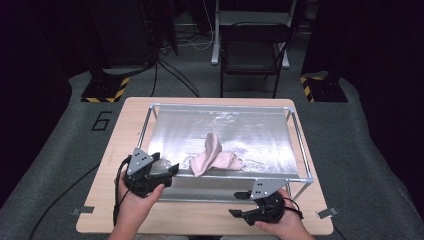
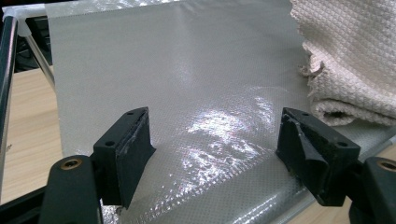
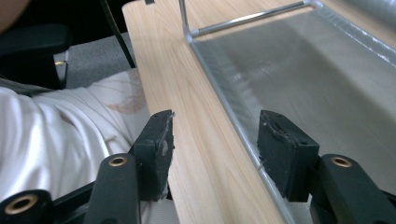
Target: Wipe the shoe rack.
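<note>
Left gripper (image 1: pixel 161 176) at near-left corner of tray (image 1: pixel 298 145), over its near edge, held in left hand (image 1: pixel 134 200). Jaws wide apart, nothing between them but silver sheet (image 2: pixel 177 93) below; no visible contact with it. Released, empty.

Right gripper (image 1: pixel 243 204) near, right of centre, over table (image 1: pixel 200 220) just outside tray's near rail, held in right hand (image 1: pixel 282 222). Pointing left along table edge. Jaws spread wide, gap spanning bare wood and rail (image 3: pixel 233 121); gripping nothing. Released, empty. No telling whether right jaw touches rail.

Cloth (image 1: pixel 214 156) on sheet, near-centre of tray, crumpled, one fold sticking up, rest spread flat toward right. Pale pink, waffle texture. In left gripper view: cloth (image 2: pixel 345 60) at upper right, just beyond right jaw, apart from it.

Cloth between the two grippers in left-right terms, farther into tray than both. Closer to left gripper; well apart from right one.

Person's white sleeve or shirt (image 3: pixel 56 135) at left in right gripper view, behind left jaw.
</note>
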Available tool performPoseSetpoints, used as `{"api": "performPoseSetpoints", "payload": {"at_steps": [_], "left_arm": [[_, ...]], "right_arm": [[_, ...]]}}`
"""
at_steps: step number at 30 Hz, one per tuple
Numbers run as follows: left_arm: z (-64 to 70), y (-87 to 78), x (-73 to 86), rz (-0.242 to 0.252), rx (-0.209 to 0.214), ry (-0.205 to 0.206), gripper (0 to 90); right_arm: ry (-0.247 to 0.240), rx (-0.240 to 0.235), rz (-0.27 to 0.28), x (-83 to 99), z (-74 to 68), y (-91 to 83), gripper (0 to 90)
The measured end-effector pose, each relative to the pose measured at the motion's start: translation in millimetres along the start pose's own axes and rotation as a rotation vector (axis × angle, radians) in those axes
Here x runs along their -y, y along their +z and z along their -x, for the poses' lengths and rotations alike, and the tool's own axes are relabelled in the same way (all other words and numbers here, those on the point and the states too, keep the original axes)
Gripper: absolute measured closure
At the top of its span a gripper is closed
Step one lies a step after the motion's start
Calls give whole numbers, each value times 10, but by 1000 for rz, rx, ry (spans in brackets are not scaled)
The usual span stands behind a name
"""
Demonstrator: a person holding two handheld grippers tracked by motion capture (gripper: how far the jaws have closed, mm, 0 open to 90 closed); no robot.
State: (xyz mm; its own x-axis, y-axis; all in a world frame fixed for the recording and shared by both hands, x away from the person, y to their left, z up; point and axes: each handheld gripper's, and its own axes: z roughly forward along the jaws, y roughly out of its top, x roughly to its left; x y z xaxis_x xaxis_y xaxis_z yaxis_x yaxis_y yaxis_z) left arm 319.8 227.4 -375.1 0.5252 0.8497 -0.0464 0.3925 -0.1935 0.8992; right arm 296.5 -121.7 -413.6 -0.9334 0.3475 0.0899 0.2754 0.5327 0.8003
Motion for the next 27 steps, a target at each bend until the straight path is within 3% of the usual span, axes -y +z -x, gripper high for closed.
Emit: {"api": "performPoseSetpoints", "payload": {"at_steps": [12, 15, 25, 27], "left_arm": [[-2, 1, -4, -6, 3, -3, 255], [-1, 3, -5, -4, 3, -5, 255], [-1, 3, -2, -1, 2, -3, 255], [0, 3, -2, -1, 2, -4, 256]], "right_arm": [[13, -25, 52, -407, -8, -320, 496], [-5, -20, 53, -473, 9, -374, 496], [-22, 21, 74, -660, 100, -392, 483], [-8, 25, 92, -698, 125, -376, 483]]}}
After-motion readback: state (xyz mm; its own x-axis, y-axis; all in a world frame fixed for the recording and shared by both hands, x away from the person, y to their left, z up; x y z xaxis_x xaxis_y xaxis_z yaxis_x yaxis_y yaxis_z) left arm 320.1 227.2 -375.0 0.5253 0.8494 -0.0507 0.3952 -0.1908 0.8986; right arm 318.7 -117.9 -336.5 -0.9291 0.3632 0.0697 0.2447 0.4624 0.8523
